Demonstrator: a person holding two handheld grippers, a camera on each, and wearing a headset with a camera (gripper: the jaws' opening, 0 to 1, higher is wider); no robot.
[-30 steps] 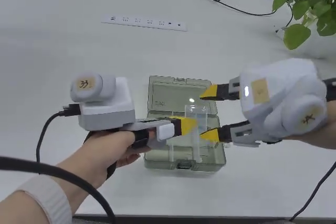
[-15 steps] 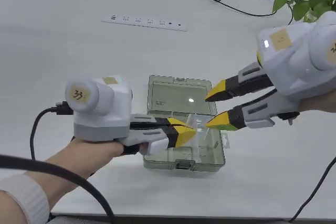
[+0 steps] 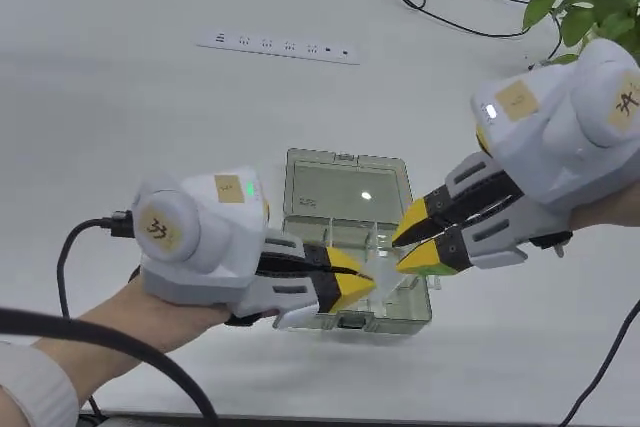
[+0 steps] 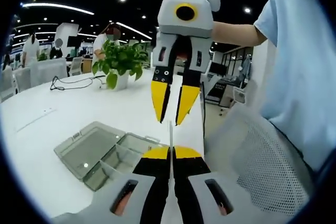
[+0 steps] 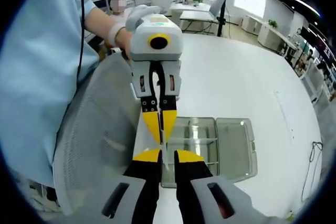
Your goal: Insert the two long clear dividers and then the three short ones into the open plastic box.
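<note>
Left gripper (image 3: 358,285) clamped on a clear divider (image 4: 169,132), held edge-on above the open plastic box (image 3: 392,315) on the desk (image 3: 150,117). Right gripper (image 3: 398,252) faces it, jaws slightly apart, near the divider's free end.

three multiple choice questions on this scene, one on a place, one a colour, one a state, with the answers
1. The power strip lies, from the plastic box: A) inside B) underneath C) beyond, on the table
2. Tips of the left gripper and right gripper are: A) yellow B) red C) blue
3. The left gripper is: A) open B) shut on a clear divider C) shut on a cable
Answers: C, strip lies past the box in head view; A, both pairs yellow; B, divider's edge pinched in left gripper view.
</note>
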